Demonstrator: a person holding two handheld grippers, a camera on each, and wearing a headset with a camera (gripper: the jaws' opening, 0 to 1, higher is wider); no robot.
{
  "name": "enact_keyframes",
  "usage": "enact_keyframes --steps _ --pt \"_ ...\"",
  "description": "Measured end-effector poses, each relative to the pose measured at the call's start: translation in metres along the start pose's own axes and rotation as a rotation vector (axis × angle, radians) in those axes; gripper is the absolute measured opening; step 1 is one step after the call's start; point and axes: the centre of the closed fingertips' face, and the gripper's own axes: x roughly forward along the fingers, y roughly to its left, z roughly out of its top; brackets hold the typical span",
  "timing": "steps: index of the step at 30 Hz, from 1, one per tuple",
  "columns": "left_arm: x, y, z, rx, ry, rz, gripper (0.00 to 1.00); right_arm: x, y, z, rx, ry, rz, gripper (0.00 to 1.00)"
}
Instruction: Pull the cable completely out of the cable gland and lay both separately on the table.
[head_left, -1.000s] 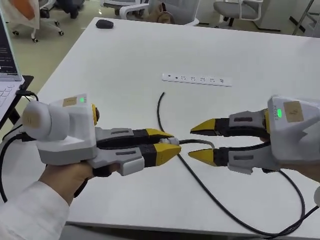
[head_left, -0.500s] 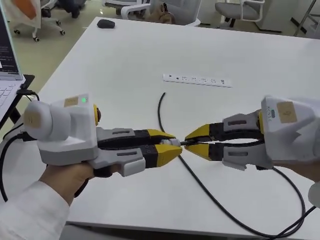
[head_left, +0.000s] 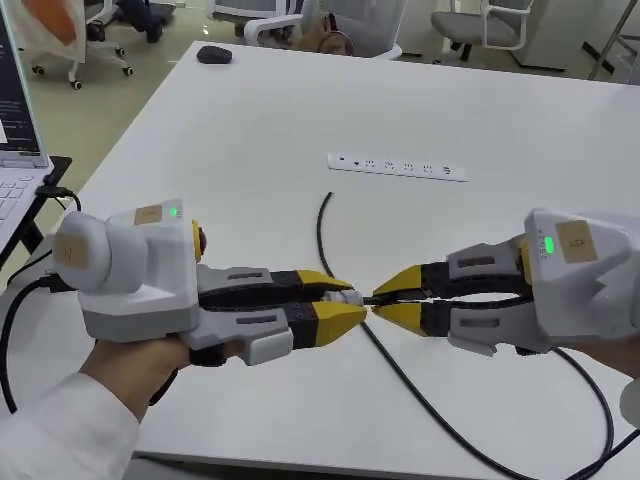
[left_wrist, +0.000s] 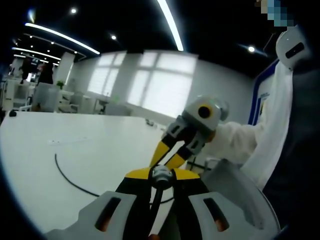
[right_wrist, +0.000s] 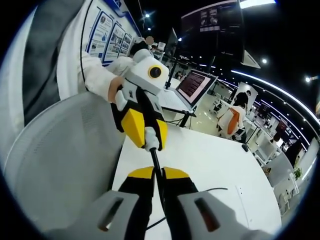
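One small silvery cable gland (head_left: 346, 296) sits at the centre of the action, held up above the surface (head_left: 250, 120) with the black cable (head_left: 322, 225) threaded through it. On it, the left gripper (head_left: 351, 301) has its yellow fingers (head_left: 325, 322) clenched tight. Facing it tip to tip, the right gripper (head_left: 379, 302) has its own fingers pinched on the cable just beside the gland's mouth. Below, the rest of the cable lies on the surface, one end curving up toward the power strip (head_left: 397, 166), the other run heading for the near edge. So this reads as the pull itself: both grips set, nothing separated yet. Next move, as I judge it: draw the two grippers straight apart along the cable's line. That likely means regripping as length feeds through, with the gland held steady so it doesn't twist free.
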Motion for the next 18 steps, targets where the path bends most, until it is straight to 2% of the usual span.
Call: enact_keyframes --steps 3,4,10,18 --pt "-0.001 0.0 0.002 -0.004 -0.009 -0.003 0.17 -0.003 -0.001 -0.006 0.006 0.018 -0.006 0.03" --pt "-0.001 0.0 0.005 -0.01 -0.025 -0.007 0.17 -0.005 -0.002 -0.01 0.011 0.028 -0.008 0.03" --pt "-0.001 0.001 0.003 -0.011 -0.016 -0.001 0.17 -0.017 -0.008 -0.022 0.028 0.052 -0.035 0.03" --pt "-0.003 0.003 0.005 -0.017 -0.028 0.005 0.17 -0.028 -0.014 -0.036 0.056 0.075 -0.067 0.03"
